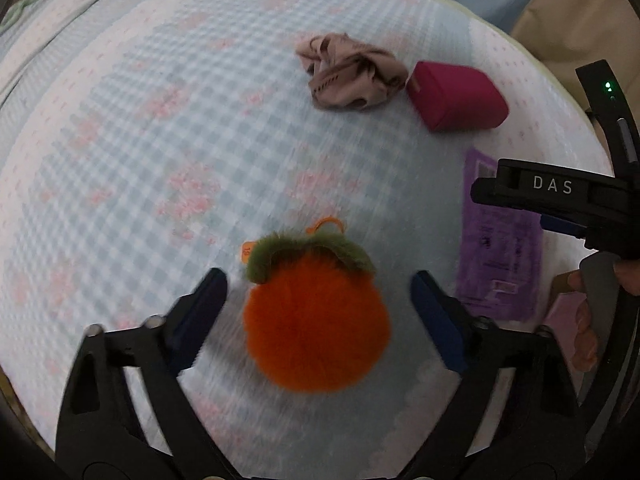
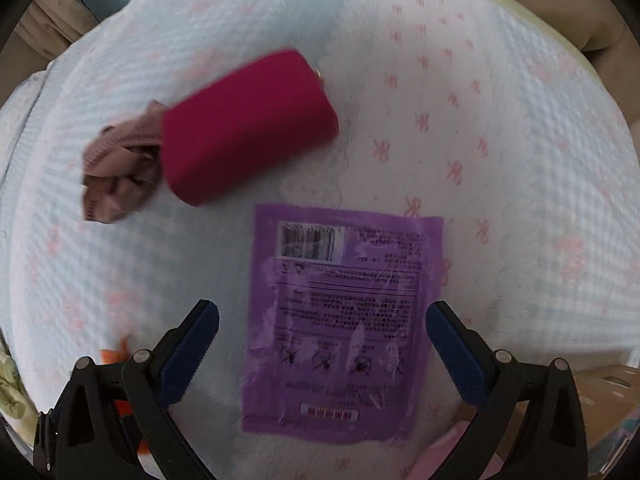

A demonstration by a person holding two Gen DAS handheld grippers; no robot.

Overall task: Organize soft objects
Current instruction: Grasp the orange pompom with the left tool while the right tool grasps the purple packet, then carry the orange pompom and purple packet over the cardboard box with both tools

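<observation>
Orange plush pumpkin sits between wide-open left claw; right claw, equally spread, straddles purple packet.

Location: home bedroom. Evidence: bed covered by a blue gingham quilt with pink bow print.

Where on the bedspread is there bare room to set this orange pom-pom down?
Free: the wide checked stretch of the bedspread left of the orange pom-pom and the tan cloth, and the white bow-print area right of the purple packet. Crowded: the far corner where the cloth touches the magenta pouch.
</observation>
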